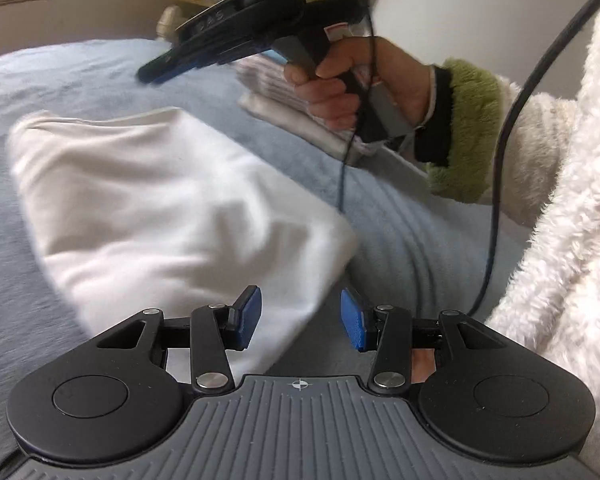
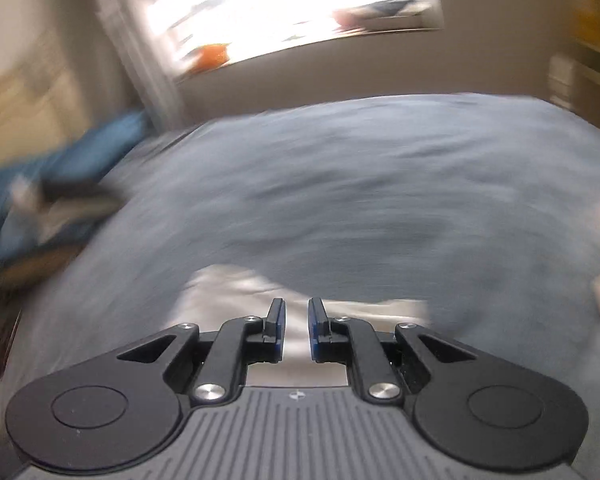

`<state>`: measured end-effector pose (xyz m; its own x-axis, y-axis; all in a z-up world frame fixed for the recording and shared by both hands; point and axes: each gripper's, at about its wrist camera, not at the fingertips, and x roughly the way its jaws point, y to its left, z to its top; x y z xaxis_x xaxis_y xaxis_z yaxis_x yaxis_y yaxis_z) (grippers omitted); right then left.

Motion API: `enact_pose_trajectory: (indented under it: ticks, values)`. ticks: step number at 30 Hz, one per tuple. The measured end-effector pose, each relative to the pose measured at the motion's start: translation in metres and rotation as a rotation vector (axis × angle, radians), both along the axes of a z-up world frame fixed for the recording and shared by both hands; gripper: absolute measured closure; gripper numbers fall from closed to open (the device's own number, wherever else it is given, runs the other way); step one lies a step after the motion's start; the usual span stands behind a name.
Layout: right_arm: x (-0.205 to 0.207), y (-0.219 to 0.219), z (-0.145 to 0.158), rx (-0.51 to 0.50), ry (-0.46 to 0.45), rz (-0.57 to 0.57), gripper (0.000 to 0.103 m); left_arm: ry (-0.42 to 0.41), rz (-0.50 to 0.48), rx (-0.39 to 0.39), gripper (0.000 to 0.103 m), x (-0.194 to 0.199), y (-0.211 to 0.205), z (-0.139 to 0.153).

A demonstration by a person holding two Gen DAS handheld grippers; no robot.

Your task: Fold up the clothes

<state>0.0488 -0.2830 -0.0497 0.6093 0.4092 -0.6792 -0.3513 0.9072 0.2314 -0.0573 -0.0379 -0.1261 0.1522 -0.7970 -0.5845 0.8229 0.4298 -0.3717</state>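
Clothes first: a white folded garment lies on the grey-blue bedspread, taking up the left and middle of my left wrist view, its near corner reaching down between my blue pads. My left gripper hangs just above that corner with its jaws well apart, nothing pinched between them. Farther off to the right sits a stack of folded pale clothes, partly hidden behind my right hand, which grips the handle of the right gripper (its fingers point left and slightly down over the bedspread, clear of the cloth). A fluffy white sleeve with a green cuff fills the right edge, and a black cable loops down past it.

From the right wrist view, everything is smeared. My right gripper has its jaws nearly together, only a narrow slit showing, with nothing in it. Under them lies a pale patch of cloth; beyond is the bedspread, with a bright window at the far wall.
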Motion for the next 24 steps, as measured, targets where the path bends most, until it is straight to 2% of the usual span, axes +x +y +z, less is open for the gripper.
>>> enact_pose_trajectory:
  ticks: [2,4,6,7,8,11,12,15,17,19,20,22,24]
  values:
    - [0.008,0.042,-0.007,-0.031,0.038,0.122,0.091,0.045,0.053,0.035,0.060,0.006,0.004,-0.012]
    - [0.022,0.077,-0.026,-0.100,0.070,0.187,0.091,0.110,0.099,0.025,0.060,0.011,0.006,-0.026]
    - [0.041,0.096,-0.056,-0.195,0.094,0.152,0.091,0.125,0.138,0.000,0.061,0.010,0.005,-0.034]
    - [0.054,0.095,-0.069,-0.196,0.110,0.107,0.092,0.118,0.143,-0.010,0.060,0.008,0.002,-0.035]
    - [0.062,0.091,-0.071,-0.170,0.129,0.071,0.099,0.107,0.137,-0.011,0.060,0.006,0.000,-0.034]
    - [0.071,0.083,-0.057,-0.112,0.163,0.005,0.096,0.101,0.117,-0.019,0.060,-0.001,-0.001,-0.034]
    - [0.065,0.085,-0.048,-0.120,0.151,0.014,0.096,0.106,0.115,-0.024,0.060,-0.001,-0.001,-0.034]
    - [0.053,0.093,-0.029,-0.046,0.170,0.085,0.095,0.122,0.113,-0.035,0.060,-0.002,-0.001,-0.035]
    - [0.059,0.102,-0.039,-0.060,0.193,0.096,0.095,0.130,0.114,-0.037,0.060,-0.001,-0.003,-0.035]
    - [0.079,0.106,-0.068,-0.097,0.232,0.040,0.099,0.126,0.119,-0.038,0.060,-0.001,-0.004,-0.034]
    - [0.087,0.098,-0.076,-0.037,0.252,-0.003,0.103,0.122,0.122,-0.037,0.060,-0.002,-0.005,-0.034]
    - [0.094,0.077,-0.078,0.105,0.267,-0.091,0.103,0.119,0.129,-0.037,0.060,-0.005,-0.006,-0.033]
    - [0.086,0.059,-0.065,0.147,0.241,-0.160,0.098,0.115,0.134,-0.037,0.060,-0.004,-0.008,-0.031]
